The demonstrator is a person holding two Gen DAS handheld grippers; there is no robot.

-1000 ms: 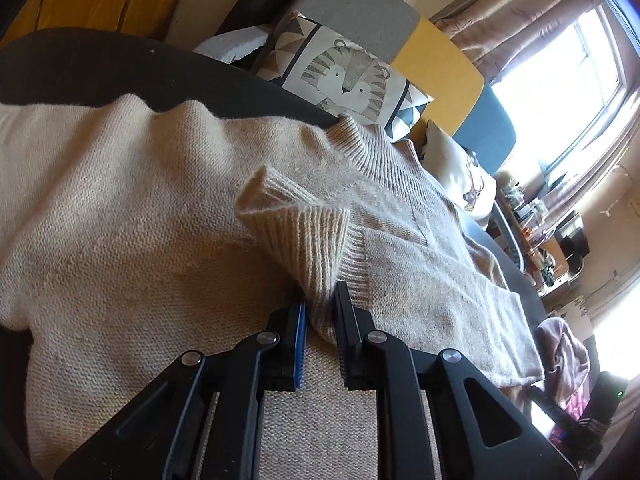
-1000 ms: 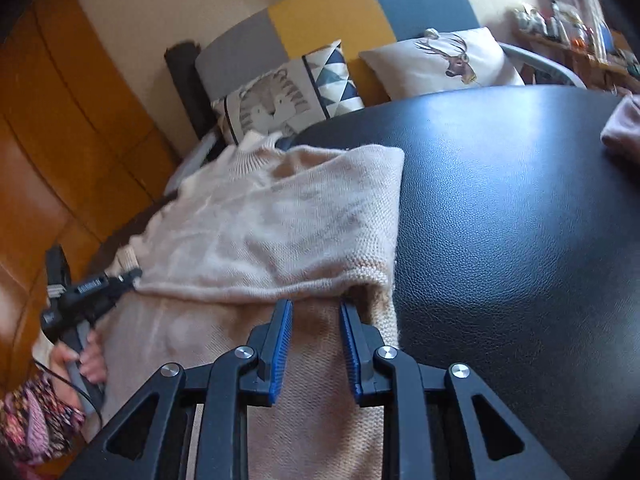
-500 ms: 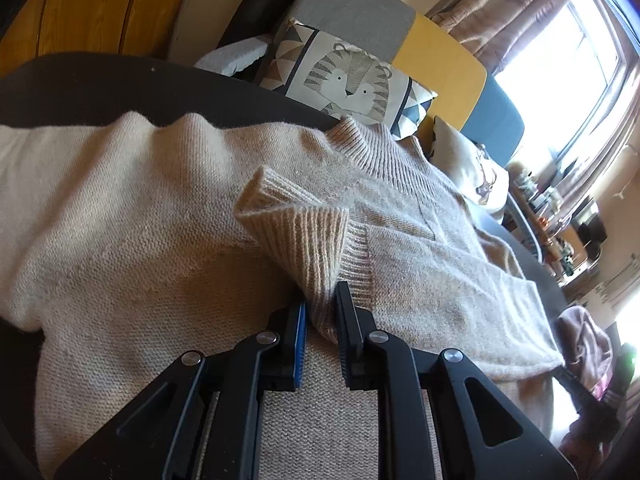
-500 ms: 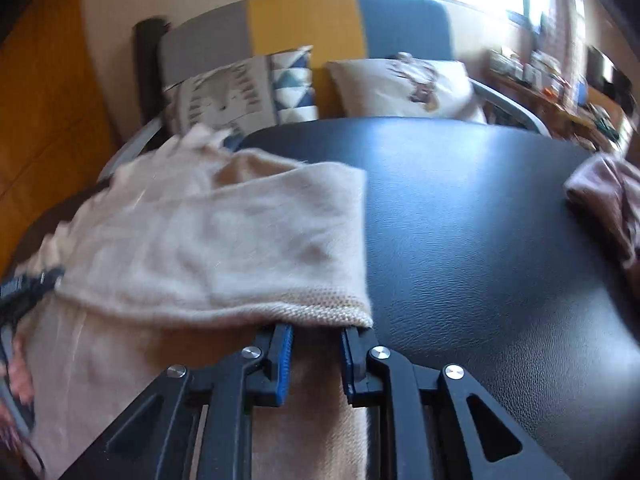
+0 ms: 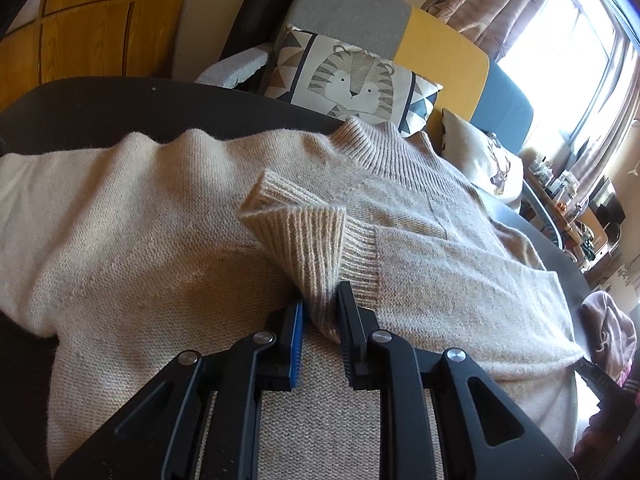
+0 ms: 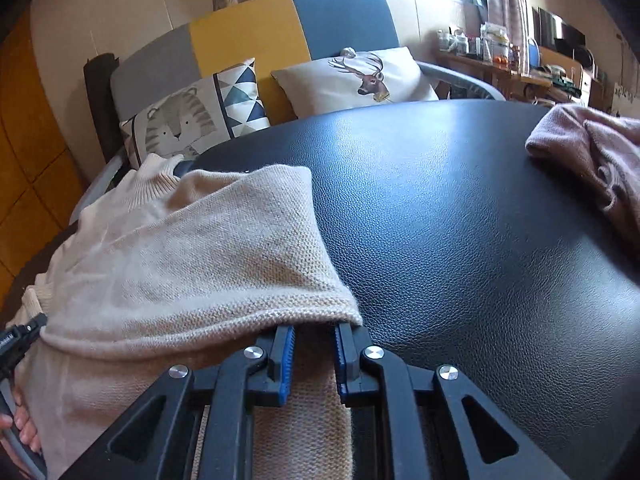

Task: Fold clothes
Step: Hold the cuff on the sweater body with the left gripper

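A beige knit sweater (image 5: 140, 240) lies spread on a black table (image 5: 120, 104). One sleeve is folded across its body, and my left gripper (image 5: 320, 304) is shut on that sleeve's ribbed cuff (image 5: 296, 236), which stands up in a peak. In the right wrist view, the folded edge of the sweater (image 6: 192, 256) drapes over the tips of my right gripper (image 6: 315, 332), which is shut on it near the sweater's right side. The left gripper (image 6: 24, 336) shows at the far left, with a hand (image 6: 20, 432) below it.
Bare black table (image 6: 460, 220) stretches to the right of the sweater. A crumpled pink garment (image 6: 592, 152) lies at the table's far right. Behind the table is a sofa with a tiger pillow (image 5: 352, 80) and a deer pillow (image 6: 360, 76).
My right gripper has swung rightward along the fold, and the folded edge now covers its fingertips. The left gripper keeps its hold on the cuff and has barely moved.
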